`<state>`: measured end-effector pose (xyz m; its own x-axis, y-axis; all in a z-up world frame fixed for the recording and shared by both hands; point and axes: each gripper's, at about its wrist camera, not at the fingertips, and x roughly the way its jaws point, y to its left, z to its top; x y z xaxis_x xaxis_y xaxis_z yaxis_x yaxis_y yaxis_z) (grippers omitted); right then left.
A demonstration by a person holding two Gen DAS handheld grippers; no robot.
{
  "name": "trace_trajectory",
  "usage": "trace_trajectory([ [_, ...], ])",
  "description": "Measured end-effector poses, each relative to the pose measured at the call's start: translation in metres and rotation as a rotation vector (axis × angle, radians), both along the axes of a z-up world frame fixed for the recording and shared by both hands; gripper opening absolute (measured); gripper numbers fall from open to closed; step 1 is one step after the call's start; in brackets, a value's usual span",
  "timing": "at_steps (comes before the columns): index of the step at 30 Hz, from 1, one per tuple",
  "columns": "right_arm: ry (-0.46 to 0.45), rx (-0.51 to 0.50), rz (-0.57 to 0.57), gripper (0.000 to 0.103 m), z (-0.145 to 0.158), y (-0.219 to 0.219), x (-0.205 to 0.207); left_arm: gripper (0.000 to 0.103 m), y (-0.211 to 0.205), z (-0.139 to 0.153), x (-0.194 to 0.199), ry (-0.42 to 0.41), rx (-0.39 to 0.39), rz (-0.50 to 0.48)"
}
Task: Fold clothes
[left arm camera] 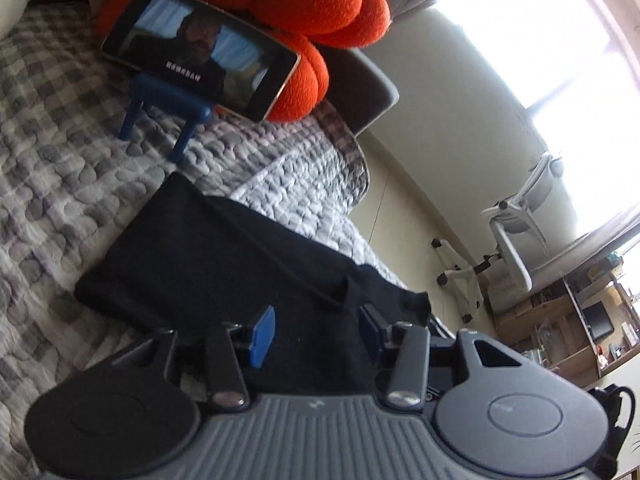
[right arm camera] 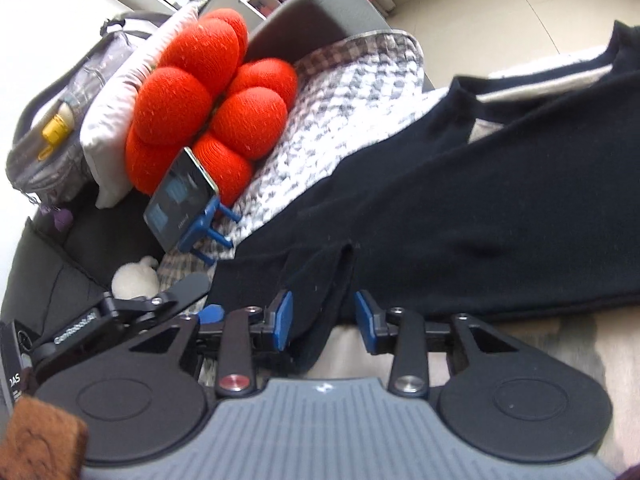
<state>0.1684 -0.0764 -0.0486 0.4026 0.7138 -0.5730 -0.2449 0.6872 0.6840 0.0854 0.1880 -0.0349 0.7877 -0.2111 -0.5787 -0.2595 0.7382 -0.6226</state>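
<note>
A black garment lies spread on the grey checked quilt of a bed. My left gripper is open, its blue pads just above the garment's near edge, with black cloth between and below them. In the right wrist view the same black garment stretches away to the right. My right gripper is open, and a fold of the garment's edge hangs between its blue pads, nearer the left one.
A phone playing a video leans on a blue stand against an orange cushion. They also show in the right wrist view: phone, cushion. A white office chair stands off the bed's right edge. A grey bag and a white plush toy lie at the left.
</note>
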Motion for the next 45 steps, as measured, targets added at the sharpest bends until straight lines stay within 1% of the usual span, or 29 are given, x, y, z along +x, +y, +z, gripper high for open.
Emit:
trace_trajectory([
  [3,0.056,0.041,-0.008,0.039,-0.002,-0.003,-0.003,0.047,-0.007,-0.005,0.004,0.036,0.026,-0.02],
  [6,0.085,0.058,-0.014,0.041,-0.007,0.0,-0.006,0.047,-0.007,-0.012,0.004,0.061,0.011,-0.019],
  [12,0.044,0.013,0.006,0.041,-0.001,0.012,-0.012,0.047,-0.002,-0.012,0.003,0.057,-0.011,-0.01],
  [16,0.041,0.046,-0.013,0.041,0.001,0.008,-0.011,0.047,-0.003,-0.012,0.003,0.059,-0.015,-0.006],
  [22,0.048,0.018,-0.012,0.041,-0.002,0.014,-0.012,0.047,-0.002,-0.012,0.003,0.058,-0.019,-0.002],
  [24,0.032,0.0,-0.015,0.037,0.0,0.016,-0.012,0.047,-0.003,-0.011,0.003,0.058,-0.013,-0.005],
  [26,0.016,-0.018,-0.018,0.023,0.001,0.017,-0.013,0.047,-0.004,-0.01,0.004,0.055,-0.009,-0.01],
  [28,-0.005,-0.038,-0.022,0.016,0.002,0.016,-0.014,0.048,-0.004,-0.008,0.004,0.05,-0.012,-0.014],
  [29,-0.018,-0.039,-0.022,0.007,0.005,0.016,-0.015,0.048,-0.004,-0.007,0.003,0.048,-0.016,-0.015],
  [32,-0.056,-0.044,-0.022,0.006,0.011,0.017,-0.017,0.049,-0.004,-0.005,0.002,0.042,-0.019,-0.02],
  [36,-0.142,-0.098,-0.005,0.006,0.024,0.02,-0.02,0.05,-0.004,-0.002,-0.001,0.031,-0.018,-0.023],
  [39,-0.196,-0.118,-0.006,0.006,0.031,0.018,-0.021,0.052,-0.003,0.0,-0.003,0.023,-0.013,-0.02],
  [45,-0.293,-0.112,-0.042,0.006,0.053,0.006,-0.02,0.053,-0.005,0.003,-0.006,0.008,-0.004,-0.028],
])
